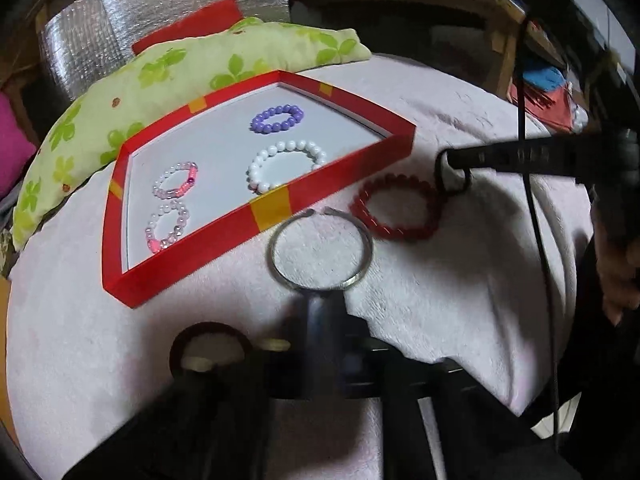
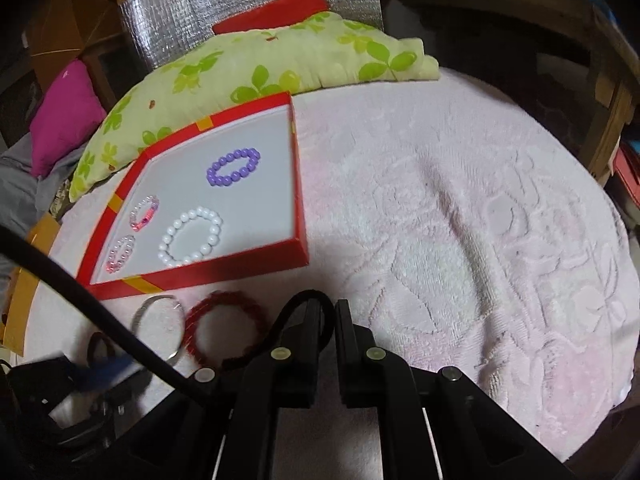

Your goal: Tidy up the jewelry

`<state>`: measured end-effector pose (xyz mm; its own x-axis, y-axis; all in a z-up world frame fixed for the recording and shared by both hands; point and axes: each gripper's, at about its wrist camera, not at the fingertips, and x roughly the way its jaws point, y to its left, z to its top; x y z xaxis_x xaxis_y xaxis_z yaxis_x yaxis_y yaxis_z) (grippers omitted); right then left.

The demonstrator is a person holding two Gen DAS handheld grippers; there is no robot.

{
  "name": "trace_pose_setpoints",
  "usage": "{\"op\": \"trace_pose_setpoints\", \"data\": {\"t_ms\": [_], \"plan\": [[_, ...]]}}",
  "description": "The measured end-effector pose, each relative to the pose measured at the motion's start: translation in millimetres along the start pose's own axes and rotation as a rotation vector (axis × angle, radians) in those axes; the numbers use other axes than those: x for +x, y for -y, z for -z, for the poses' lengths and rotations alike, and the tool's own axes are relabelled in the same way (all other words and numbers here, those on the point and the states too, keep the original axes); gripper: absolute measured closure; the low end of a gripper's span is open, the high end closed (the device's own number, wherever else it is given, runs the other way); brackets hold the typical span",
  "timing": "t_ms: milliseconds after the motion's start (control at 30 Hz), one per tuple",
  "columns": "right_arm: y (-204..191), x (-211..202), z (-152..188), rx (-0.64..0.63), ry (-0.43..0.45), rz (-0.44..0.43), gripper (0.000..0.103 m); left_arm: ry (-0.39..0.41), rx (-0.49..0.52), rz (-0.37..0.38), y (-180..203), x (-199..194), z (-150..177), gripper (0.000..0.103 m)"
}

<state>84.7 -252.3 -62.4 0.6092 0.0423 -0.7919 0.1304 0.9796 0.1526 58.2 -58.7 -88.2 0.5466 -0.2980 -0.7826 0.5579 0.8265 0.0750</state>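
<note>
The red tray (image 1: 272, 208) lies on the pink towel-covered surface (image 2: 460, 220) at 10 o'clock in the left wrist view. It holds two pink bead bracelets (image 1: 176, 180), a white bead bracelet (image 1: 286, 166) and a purple bead bracelet (image 1: 277, 118). The left gripper (image 1: 320, 304), jaws blurred, pinches the near rim of the silver bangle (image 1: 320, 248) at 6 o'clock. The red bead bracelet (image 1: 400, 208) lies just beside the bangle at 3 o'clock. The right gripper (image 2: 328, 312), jaws narrow, clamps a black cord loop (image 2: 304, 300) touching that bracelet.
</note>
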Motion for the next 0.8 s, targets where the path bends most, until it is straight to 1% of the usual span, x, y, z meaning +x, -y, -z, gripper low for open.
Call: {"op": "trace_pose_setpoints", "data": {"t_ms": [67, 200, 333, 467, 567, 667, 733, 767, 800], "plan": [[-4, -7, -2, -0.006, 0.012, 0.002, 0.095, 0.006, -0.01, 0.002, -3, -2, -1, 0.097], [-10, -21, -8, -0.018, 0.03, 0.005, 0.095, 0.043, -0.04, 0.017, -9, -13, -2, 0.097], [-10, -29, -12, 0.001, 0.049, 0.001, 0.095, 0.049, -0.041, 0.018, -11, -16, -1, 0.097], [-11, -32, -13, 0.015, 0.05, -0.012, 0.095, 0.052, -0.04, 0.019, -10, -16, -2, 0.097], [-9, -31, -11, 0.019, 0.048, -0.018, 0.095, 0.057, -0.057, 0.024, -13, -21, -2, 0.097], [-5, -30, -8, 0.034, 0.047, -0.029, 0.095, 0.055, -0.076, 0.049, -17, -23, -2, 0.096], [-2, -30, -7, 0.04, 0.051, -0.033, 0.095, 0.048, -0.083, 0.054, -20, -25, 0, 0.079], [0, -31, -6, 0.046, 0.054, -0.038, 0.095, 0.053, -0.082, 0.049, -20, -27, 1, 0.062], [3, -32, -6, 0.051, 0.056, -0.044, 0.095, 0.06, -0.078, 0.039, -21, -29, 3, 0.048]]}}
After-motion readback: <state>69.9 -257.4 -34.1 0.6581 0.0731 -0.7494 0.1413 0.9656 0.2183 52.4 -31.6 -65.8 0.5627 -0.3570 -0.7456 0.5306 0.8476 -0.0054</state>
